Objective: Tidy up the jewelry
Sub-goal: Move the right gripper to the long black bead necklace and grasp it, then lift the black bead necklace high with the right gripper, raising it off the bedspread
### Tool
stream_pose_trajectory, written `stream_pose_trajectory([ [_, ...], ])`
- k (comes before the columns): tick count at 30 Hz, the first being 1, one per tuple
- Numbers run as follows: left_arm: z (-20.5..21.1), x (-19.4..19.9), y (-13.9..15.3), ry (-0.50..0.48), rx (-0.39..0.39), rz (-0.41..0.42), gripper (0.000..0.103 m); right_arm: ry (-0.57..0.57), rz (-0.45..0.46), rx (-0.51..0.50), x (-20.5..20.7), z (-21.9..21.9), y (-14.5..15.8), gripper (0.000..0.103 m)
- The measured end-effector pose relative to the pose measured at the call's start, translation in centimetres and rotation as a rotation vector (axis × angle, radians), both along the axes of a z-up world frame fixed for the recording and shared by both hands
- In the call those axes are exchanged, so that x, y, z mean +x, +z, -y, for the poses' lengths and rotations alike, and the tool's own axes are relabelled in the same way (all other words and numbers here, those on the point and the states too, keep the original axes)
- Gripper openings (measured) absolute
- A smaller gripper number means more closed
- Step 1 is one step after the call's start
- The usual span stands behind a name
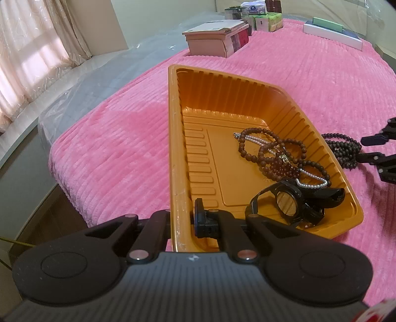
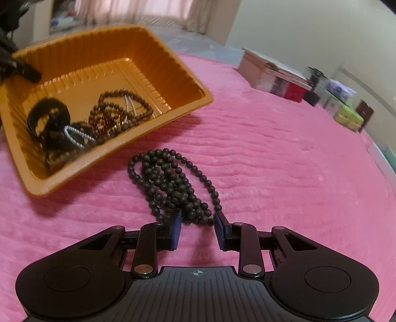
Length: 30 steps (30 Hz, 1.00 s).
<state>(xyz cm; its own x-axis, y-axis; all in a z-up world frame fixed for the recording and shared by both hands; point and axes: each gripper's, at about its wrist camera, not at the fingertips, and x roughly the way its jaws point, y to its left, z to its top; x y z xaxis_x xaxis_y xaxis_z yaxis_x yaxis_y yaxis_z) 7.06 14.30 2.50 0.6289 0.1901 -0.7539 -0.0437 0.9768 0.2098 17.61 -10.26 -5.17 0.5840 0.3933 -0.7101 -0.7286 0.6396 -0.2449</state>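
Dark bead necklace (image 2: 173,183) lies on pink cloth, its near end between the right tool's (image 2: 198,224) part-open, untouching jaws.

A home, most likely a bedroom. The work surface is covered by a soft pink ribbed plush blanket (image 1: 284,74). Sheer cream patterned curtains (image 1: 32,54) hang over a bright window with a low pale sill beneath. Plain pale green walls (image 2: 309,27). At the far edge of the blanket: a stack of thick books (image 1: 217,37), green and white tissue packs (image 1: 267,21), a flat white box with a green lid (image 1: 331,31). Household clutter, no workshop fittings
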Motion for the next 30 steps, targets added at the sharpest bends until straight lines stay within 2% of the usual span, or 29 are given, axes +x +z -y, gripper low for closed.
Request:
stream_pose_trajectory([
  [6, 0.0, 0.0, 0.0, 0.0, 0.001, 0.0, 0.003, 0.055, 0.025, -0.053, 0.5, -0.7, -1.3, 0.027],
  [8, 0.0, 0.1, -0.1, 0.0, 0.002, -0.001, 0.003, 0.048, 0.026, -0.057, 0.4, -0.6, -1.2, 0.014],
  [10, 0.1, 0.0, 0.0, 0.001, 0.001, 0.001, 0.003, 0.034, 0.038, -0.065, 0.0, -0.3, -1.0, 0.006],
  [20, 0.1, 0.1, -0.1, 0.0, 0.003, 0.001, 0.003, -0.108, 0.053, 0.028, -1.1, 3.5, 2.1, 0.006],
  [26, 0.0, 0.1, -0.2, 0.0, 0.005, 0.003, 0.003, -0.176, -0.03, 0.025, -0.6, 5.2, 1.1, 0.006],
  [30, 0.1, 0.1, -0.2, 0.001, 0.006, 0.002, 0.003, -0.235, -0.108, 0.102, 0.3, 6.4, 0.0, 0.006],
])
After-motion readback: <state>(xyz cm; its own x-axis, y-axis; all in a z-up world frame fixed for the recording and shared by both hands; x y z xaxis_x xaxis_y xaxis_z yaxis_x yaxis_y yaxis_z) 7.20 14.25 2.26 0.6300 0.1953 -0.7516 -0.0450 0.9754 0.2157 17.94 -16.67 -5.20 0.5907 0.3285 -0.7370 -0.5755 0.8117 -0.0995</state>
